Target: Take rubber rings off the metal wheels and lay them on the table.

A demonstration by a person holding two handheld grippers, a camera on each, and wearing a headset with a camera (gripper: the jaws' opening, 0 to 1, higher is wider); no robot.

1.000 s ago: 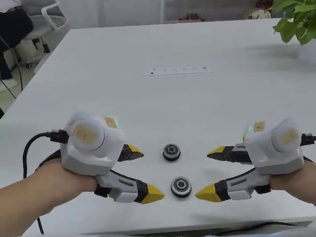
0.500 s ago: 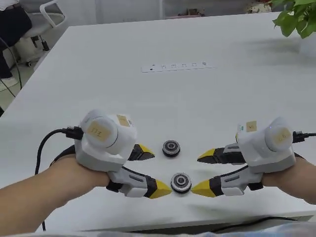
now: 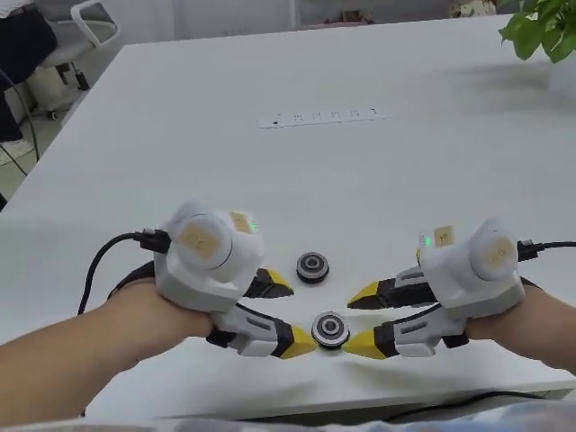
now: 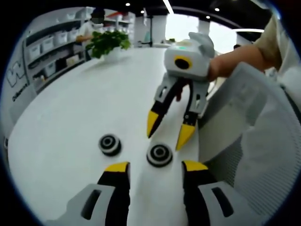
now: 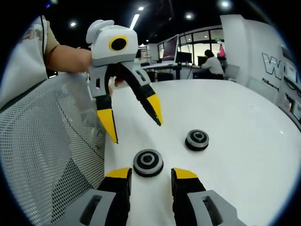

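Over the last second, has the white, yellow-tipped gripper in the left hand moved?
Yes. The left gripper has slid rightward, toward the nearer black-ringed metal wheel; its tip almost touches it.

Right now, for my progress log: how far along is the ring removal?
Done: nothing; the near wheel and far wheel both wear black rings. In hand: the open left claw and right claw flank the near wheel, not gripping. Left: strip both rings and lay them on the table.
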